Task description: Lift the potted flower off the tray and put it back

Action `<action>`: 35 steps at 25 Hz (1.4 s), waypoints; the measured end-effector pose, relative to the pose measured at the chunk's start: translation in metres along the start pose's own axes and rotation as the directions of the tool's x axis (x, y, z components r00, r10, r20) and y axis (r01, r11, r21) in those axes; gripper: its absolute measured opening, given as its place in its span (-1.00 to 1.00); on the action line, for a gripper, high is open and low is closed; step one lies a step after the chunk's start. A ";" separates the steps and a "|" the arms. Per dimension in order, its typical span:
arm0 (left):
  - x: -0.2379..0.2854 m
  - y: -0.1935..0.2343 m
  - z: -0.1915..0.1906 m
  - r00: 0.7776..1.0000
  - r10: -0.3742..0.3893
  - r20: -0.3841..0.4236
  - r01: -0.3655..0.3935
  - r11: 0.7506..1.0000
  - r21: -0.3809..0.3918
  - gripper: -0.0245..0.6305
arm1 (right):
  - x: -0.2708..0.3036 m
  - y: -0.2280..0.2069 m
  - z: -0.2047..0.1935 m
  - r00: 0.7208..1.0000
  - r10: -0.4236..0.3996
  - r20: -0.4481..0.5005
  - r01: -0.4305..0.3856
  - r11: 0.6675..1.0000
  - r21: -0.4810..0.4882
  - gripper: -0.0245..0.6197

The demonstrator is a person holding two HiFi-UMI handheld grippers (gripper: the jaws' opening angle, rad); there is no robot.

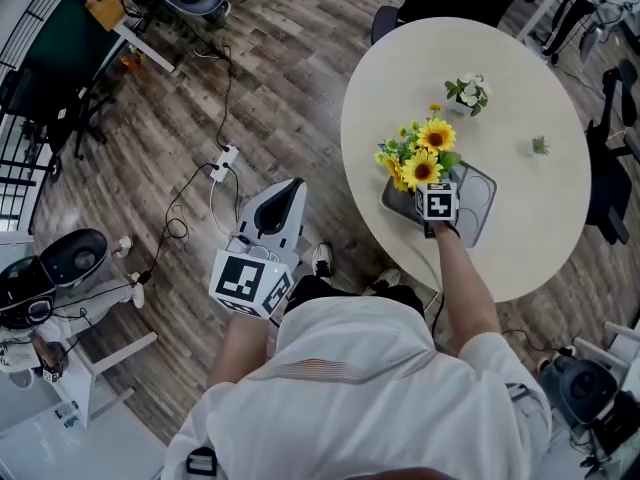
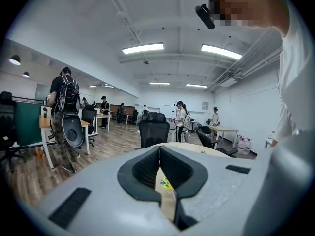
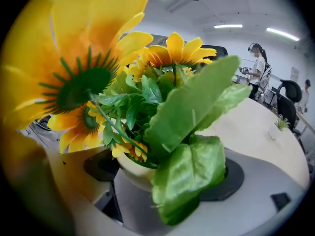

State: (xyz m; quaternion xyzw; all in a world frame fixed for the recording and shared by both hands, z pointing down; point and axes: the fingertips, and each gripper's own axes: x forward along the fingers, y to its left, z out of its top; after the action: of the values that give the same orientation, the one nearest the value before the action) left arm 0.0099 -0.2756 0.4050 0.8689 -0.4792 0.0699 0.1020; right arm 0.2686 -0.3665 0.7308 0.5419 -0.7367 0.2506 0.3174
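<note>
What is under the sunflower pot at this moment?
The grey tray lies below the flower pot. Leaves and the right gripper cover the pot's base, so contact cannot be seen.

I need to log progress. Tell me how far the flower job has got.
Done: the right gripper is at the potted flower by the tray, pot between its jaws. In hand: the grasp; leaves hide whether it is tight, or the pot already raised. Left: lifting it and setting it back. The left gripper is shut, away from the table.
</note>
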 end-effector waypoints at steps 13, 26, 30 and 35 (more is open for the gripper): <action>0.009 -0.001 0.001 1.000 -0.020 0.003 0.020 1.000 0.003 -0.91 | -0.001 0.000 -0.008 1.000 0.026 -0.002 -0.026 0.999 0.034 0.56; 0.028 -0.043 0.037 0.978 -0.196 0.075 0.194 0.980 0.039 -0.91 | -0.137 -0.010 0.015 0.988 0.033 0.148 -0.054 0.988 0.144 0.56; 0.033 -0.065 0.048 0.958 -0.272 0.093 0.267 0.962 0.061 -0.91 | -0.199 -0.021 0.050 0.957 -0.001 0.292 -0.059 0.978 0.199 0.56; 0.040 -0.095 0.060 0.924 -0.363 0.119 0.355 0.931 0.088 -0.91 | -0.293 -0.022 0.111 0.872 -0.065 0.485 -0.028 0.983 0.182 0.56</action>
State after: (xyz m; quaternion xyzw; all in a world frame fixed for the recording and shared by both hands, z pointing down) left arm 0.1133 -0.2739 0.3447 0.9475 -0.3152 0.0072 0.0527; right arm 0.3293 -0.2650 0.4401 0.6214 -0.7615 0.1693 0.0720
